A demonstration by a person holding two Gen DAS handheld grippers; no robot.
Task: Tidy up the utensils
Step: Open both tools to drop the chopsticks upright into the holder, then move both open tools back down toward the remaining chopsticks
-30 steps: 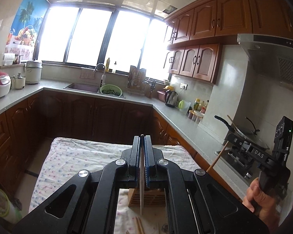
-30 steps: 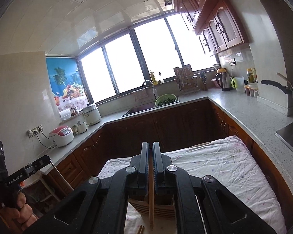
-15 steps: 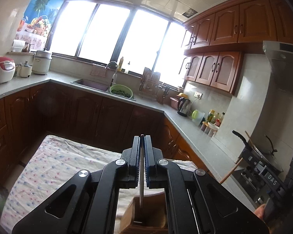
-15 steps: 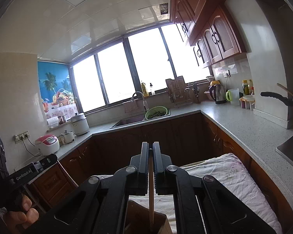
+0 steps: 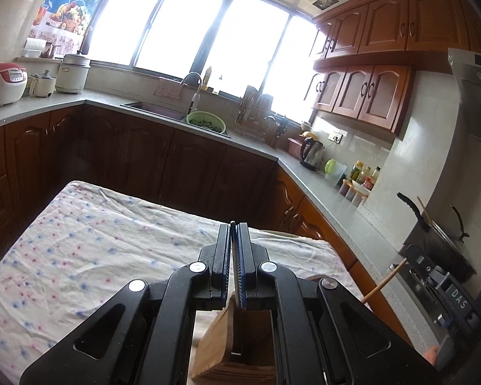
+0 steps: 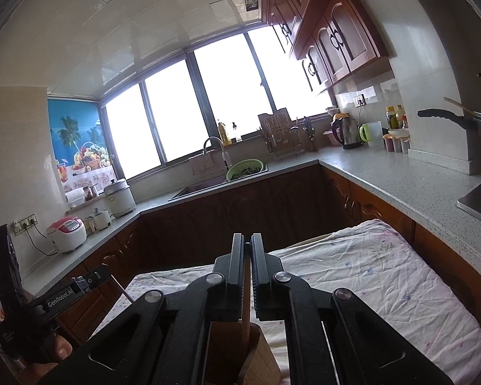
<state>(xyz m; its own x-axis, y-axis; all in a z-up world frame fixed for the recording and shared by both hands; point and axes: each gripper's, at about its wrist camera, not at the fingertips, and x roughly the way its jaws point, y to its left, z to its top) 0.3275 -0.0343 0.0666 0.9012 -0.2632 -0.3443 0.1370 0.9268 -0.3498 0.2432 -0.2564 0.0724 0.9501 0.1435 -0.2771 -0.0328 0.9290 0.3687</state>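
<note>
My left gripper (image 5: 233, 234) is shut on a thin metal utensil (image 5: 236, 292) whose lower end hangs inside the open wooden holder (image 5: 221, 349) right below the jaws. My right gripper (image 6: 247, 247) is shut on a wooden chopstick (image 6: 246, 317) whose lower end hangs inside the same wooden holder (image 6: 259, 362). The right gripper with its chopstick also shows at the right edge of the left wrist view (image 5: 384, 284). The left gripper shows at the lower left of the right wrist view (image 6: 89, 280).
The holder stands on a table under a flowered cloth (image 5: 89, 250). Grey counters (image 6: 397, 179) with brown cabinets run around it, with a sink (image 5: 157, 109), a kettle (image 5: 311, 152) and a stove with a pot (image 5: 442, 240) on the right.
Both grippers have tilted and come down over the wooden holder. The ends of the metal utensil and the chopstick now hang deeper inside it. Both jaws stay shut.
</note>
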